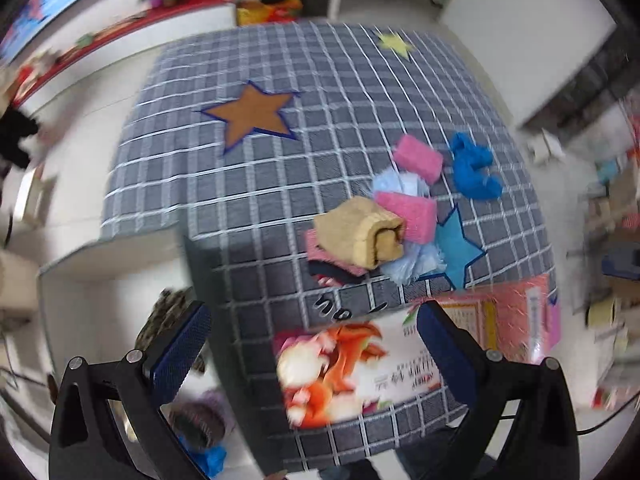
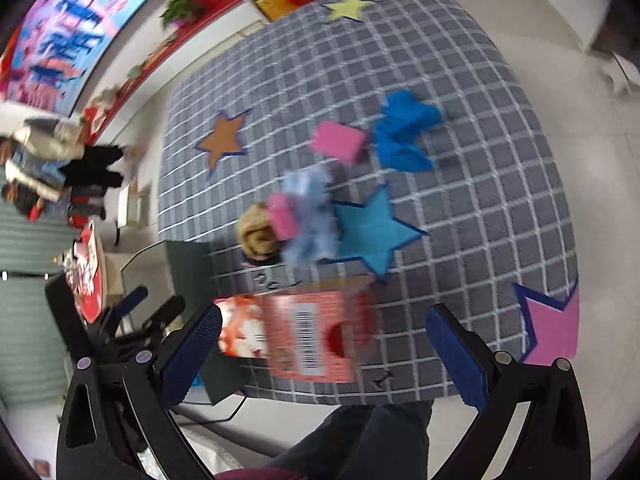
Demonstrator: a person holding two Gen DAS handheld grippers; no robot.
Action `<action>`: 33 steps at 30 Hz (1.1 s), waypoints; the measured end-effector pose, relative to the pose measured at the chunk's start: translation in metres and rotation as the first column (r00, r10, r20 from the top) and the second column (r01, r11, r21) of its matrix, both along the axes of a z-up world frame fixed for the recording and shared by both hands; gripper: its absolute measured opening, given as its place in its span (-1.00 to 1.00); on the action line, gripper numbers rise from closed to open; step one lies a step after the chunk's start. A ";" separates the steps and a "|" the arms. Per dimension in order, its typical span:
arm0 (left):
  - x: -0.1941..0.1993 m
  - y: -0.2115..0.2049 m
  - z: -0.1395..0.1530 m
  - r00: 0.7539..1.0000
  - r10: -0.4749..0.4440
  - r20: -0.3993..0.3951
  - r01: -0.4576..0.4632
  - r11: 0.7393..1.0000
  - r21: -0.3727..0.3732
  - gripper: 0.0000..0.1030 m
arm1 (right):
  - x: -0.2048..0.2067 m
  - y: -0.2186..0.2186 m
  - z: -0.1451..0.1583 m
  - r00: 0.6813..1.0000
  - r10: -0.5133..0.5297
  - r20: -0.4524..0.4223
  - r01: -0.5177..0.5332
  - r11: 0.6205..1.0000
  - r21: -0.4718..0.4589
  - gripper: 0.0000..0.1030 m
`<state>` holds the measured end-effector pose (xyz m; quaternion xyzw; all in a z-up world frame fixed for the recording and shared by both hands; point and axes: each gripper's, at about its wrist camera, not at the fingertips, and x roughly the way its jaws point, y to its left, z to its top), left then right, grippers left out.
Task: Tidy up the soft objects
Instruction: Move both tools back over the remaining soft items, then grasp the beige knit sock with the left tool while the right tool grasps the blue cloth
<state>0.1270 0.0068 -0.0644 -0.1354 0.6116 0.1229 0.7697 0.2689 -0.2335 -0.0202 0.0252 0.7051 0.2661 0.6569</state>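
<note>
A pile of soft things lies on the grey checked cloth: a rolled tan towel [image 1: 362, 234] [image 2: 256, 232], two pink sponges [image 1: 418, 159] [image 1: 410, 214] [image 2: 338, 142], a light blue fluffy cloth [image 1: 404, 186] [image 2: 310, 208] and a bright blue cloth [image 1: 474, 168] [image 2: 404, 136]. A pink printed box [image 1: 400, 356] [image 2: 304, 336] lies near the front edge. My left gripper [image 1: 314, 348] is open and empty above the box and table corner. My right gripper [image 2: 324, 350] is open and empty above the box.
The cloth [image 1: 280, 184] has brown [image 1: 252, 114], yellow [image 1: 394, 44], blue [image 1: 456, 248] and pink [image 2: 554, 328] stars. A white bin [image 1: 100, 280] left of the table holds cloth items [image 1: 200, 420]. People [image 2: 52, 164] stand far left. Floor surrounds the table.
</note>
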 end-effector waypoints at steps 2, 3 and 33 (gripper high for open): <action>0.019 -0.003 -0.019 0.999 -0.032 -0.042 0.032 0.999 -0.002 0.99 | 0.007 -0.011 -0.010 1.000 -0.015 -0.019 0.015 1.000 -0.016 1.00; 0.027 -0.002 -0.025 0.998 -0.034 -0.051 0.033 0.999 -0.014 0.99 | 0.010 -0.015 -0.015 0.999 -0.021 -0.028 0.021 1.000 -0.021 1.00; 0.096 0.025 -0.106 0.958 0.151 -0.245 -0.198 0.964 -0.178 -0.18 | 0.130 0.077 -0.208 0.957 0.285 0.048 -0.251 0.902 -0.351 1.00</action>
